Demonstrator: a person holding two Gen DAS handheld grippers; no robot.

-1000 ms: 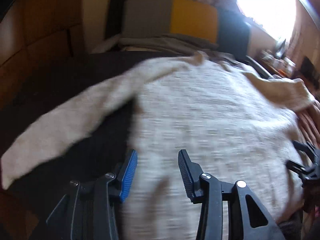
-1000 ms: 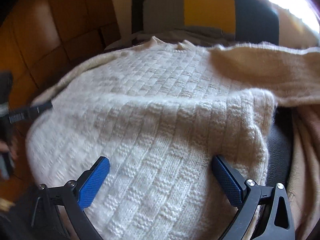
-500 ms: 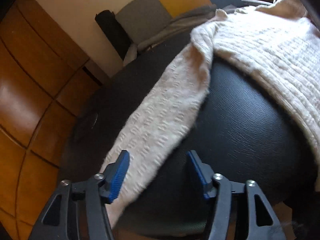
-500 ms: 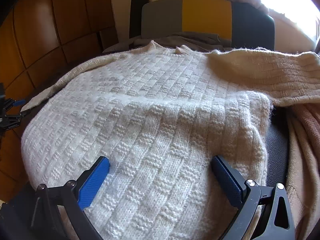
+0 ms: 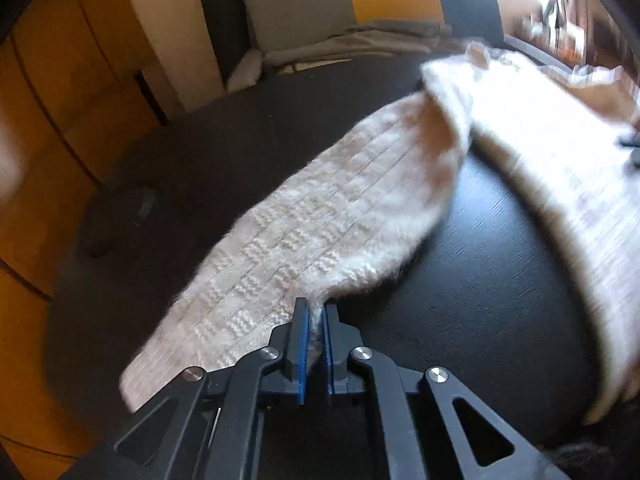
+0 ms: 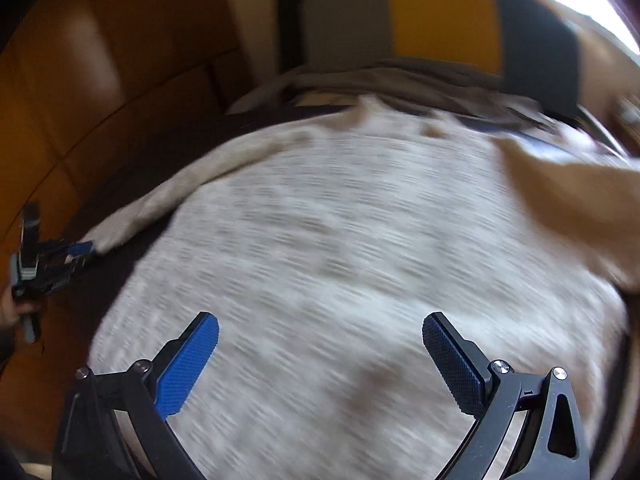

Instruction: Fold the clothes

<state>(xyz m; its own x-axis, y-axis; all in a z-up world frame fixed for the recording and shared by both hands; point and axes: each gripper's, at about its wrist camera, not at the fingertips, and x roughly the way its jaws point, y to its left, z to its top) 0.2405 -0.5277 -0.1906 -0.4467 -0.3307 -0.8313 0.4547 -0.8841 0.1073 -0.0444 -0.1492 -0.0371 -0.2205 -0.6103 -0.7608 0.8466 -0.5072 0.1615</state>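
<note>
A cream knit sweater [image 6: 360, 248] lies spread on a black table [image 5: 480, 300]. Its left sleeve [image 5: 320, 232] stretches across the table toward me in the left wrist view. My left gripper [image 5: 315, 316] is shut on the near edge of that sleeve, with fabric pinched between the blue pads. It also shows at the far left of the right wrist view [image 6: 80, 250], holding the sleeve end. My right gripper [image 6: 320, 344] is open wide and empty, hovering over the sweater's body. The right wrist view is blurred.
A grey, yellow and dark blue cushion [image 6: 440, 24] and grey cloth [image 5: 360, 40] lie behind the table. Wooden panels [image 5: 60, 100] stand on the left. A tan garment [image 6: 572, 200] lies at the right over the sweater's edge.
My left gripper has closed on the sleeve's edge; it was open over the sleeve half a second ago. My right gripper has shifted over the sweater's body and stays open.
</note>
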